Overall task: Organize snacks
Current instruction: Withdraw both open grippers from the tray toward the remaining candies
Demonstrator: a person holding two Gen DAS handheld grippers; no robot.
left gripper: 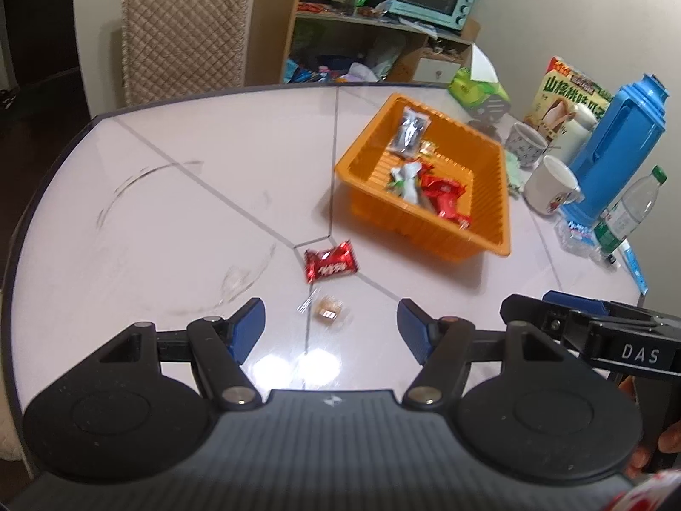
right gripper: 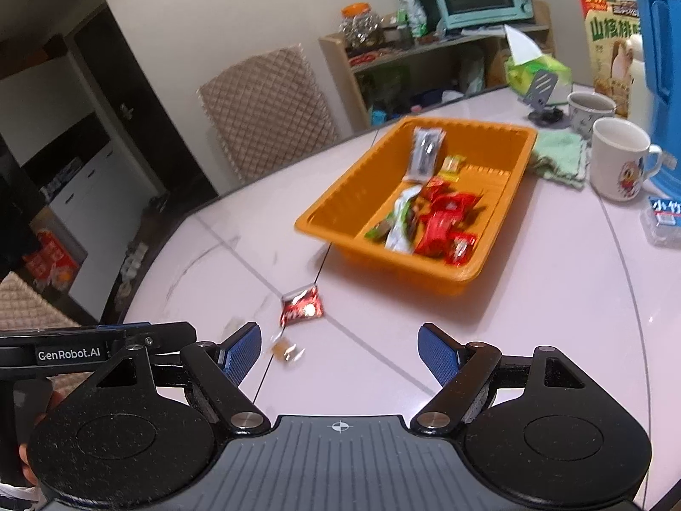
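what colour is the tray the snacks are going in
The tray is orange, with a ribbed floor. It shows best in the right wrist view.

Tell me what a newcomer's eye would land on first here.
The orange basket in the middle of the table, holding red, white and silver snack packets. Just in front of it, two snacks lie loose on the table: a red wrapper and a small brown candy. A blue thermos stands at the right edge.
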